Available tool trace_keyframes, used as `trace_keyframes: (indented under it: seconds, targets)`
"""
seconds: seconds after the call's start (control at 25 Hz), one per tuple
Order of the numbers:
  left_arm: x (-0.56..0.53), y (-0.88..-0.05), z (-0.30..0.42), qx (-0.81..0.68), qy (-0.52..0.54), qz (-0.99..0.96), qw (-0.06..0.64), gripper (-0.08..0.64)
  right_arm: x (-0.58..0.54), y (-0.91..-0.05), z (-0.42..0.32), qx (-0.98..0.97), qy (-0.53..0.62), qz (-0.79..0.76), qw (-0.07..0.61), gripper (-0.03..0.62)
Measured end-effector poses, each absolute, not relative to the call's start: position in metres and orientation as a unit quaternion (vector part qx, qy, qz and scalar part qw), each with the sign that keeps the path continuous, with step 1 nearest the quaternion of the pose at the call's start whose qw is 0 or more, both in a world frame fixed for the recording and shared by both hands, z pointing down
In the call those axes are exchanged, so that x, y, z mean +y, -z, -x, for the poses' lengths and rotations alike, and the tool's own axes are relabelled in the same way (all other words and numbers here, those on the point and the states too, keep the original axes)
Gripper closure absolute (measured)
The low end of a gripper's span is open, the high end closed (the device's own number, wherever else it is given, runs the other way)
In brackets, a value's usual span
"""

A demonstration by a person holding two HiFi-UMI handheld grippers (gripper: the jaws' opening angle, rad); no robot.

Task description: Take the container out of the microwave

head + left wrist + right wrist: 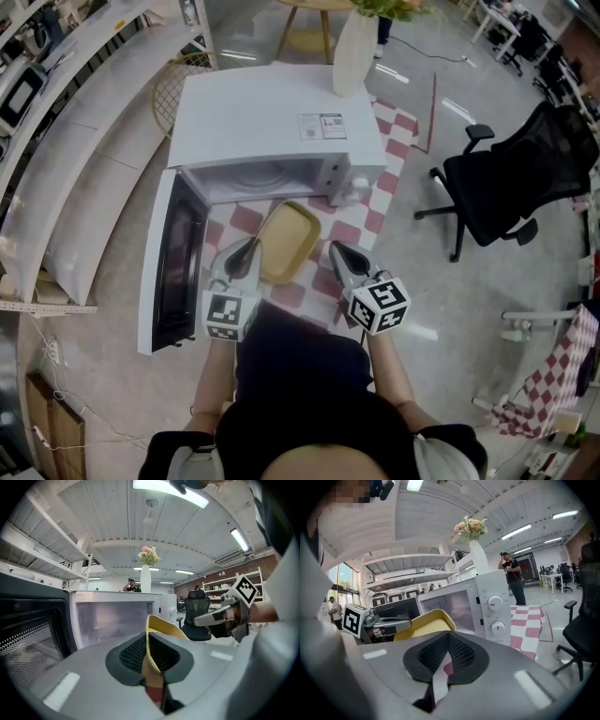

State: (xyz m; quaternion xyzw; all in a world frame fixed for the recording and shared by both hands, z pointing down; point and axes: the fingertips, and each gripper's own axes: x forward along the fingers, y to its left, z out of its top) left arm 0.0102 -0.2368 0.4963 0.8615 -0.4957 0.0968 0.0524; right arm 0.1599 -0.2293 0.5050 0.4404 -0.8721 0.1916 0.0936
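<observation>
container [289, 242] — one, yellow, clamped by left gripper [248, 249]; microwave [272, 122] — one.

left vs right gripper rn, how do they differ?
Left gripper is shut on the rim of the yellow container; right gripper is shut on nothing. Left gripper sits by the open door; right gripper sits across the container, nearer the dials. Both point toward the microwave.
</observation>
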Motion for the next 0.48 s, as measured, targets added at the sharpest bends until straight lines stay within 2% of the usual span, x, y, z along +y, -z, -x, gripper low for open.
trace_keyframes:
  seconds: [0.48]
  targets:
    - [-0.2347,-0.4962,-0.0211,-0.485,-0.096,-0.868,0.051,0.535,-0.2207,-0.5078,-0.1588,-0.877,-0.192,-0.429,0.101,0.594]
